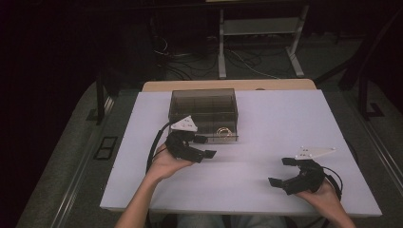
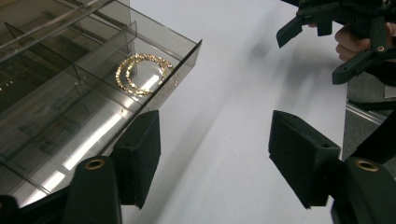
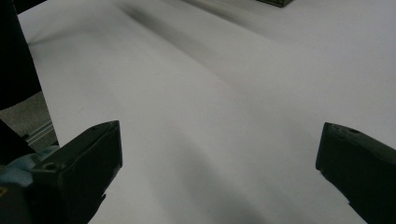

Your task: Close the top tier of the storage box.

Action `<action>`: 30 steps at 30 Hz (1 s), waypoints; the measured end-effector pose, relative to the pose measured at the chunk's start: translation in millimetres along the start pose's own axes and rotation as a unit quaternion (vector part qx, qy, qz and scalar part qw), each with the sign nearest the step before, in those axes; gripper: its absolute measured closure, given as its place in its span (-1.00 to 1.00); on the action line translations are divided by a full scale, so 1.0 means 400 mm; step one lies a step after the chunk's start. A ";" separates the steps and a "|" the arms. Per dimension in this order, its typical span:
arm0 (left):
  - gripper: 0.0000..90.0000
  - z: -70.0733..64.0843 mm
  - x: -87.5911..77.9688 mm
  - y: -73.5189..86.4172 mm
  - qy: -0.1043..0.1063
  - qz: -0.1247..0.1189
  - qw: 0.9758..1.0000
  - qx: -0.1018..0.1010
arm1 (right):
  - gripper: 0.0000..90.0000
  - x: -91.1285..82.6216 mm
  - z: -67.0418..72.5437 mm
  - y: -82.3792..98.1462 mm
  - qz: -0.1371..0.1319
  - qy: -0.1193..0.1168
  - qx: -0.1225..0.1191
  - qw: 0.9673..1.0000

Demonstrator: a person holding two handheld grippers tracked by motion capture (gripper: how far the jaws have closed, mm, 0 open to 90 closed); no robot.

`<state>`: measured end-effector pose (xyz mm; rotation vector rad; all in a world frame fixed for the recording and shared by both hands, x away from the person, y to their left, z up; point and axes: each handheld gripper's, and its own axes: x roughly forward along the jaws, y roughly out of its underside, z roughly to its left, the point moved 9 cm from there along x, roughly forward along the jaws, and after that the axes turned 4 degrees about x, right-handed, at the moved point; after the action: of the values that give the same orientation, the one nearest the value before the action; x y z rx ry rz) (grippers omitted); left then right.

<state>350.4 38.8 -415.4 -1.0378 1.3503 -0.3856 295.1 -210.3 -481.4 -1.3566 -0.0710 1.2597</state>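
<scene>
Two grippers are working over a white table (image 1: 266,118) — one held in each hand. At centre left of the high view, the left gripper (image 1: 205,147) is hovering at the front edge of a smoked clear organiser box (image 1: 203,114), its jaws standing apart with nothing between them. In the left gripper view, the box is occupying the upper left, and a gold chain (image 2: 143,73) is lying coiled in its near corner compartment, just beyond the left jaw and apart from it. At lower right of the high view, the right gripper (image 1: 281,172) is resting well apart from the box — jaws spread wide over bare tabletop, gripping nothing.
</scene>
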 end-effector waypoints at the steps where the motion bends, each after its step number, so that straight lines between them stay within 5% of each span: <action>1: -0.16 0.000 0.000 0.003 0.001 0.002 1.000 0.001 | -1.00 0.000 0.000 0.000 0.000 0.000 -0.001 1.000; 15: 0.31 0.013 0.014 0.034 0.003 0.022 1.000 0.001 | -1.00 0.001 0.001 0.001 0.001 0.000 0.000 1.000; 30: 0.97 0.048 0.048 0.071 -0.005 0.078 0.997 0.000 | -1.00 0.001 0.002 0.002 0.003 -0.002 -0.001 1.000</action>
<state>363.4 46.7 -451.5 -0.9253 1.4122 -0.2630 294.2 -209.8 -482.1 -1.3567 -0.0707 1.2672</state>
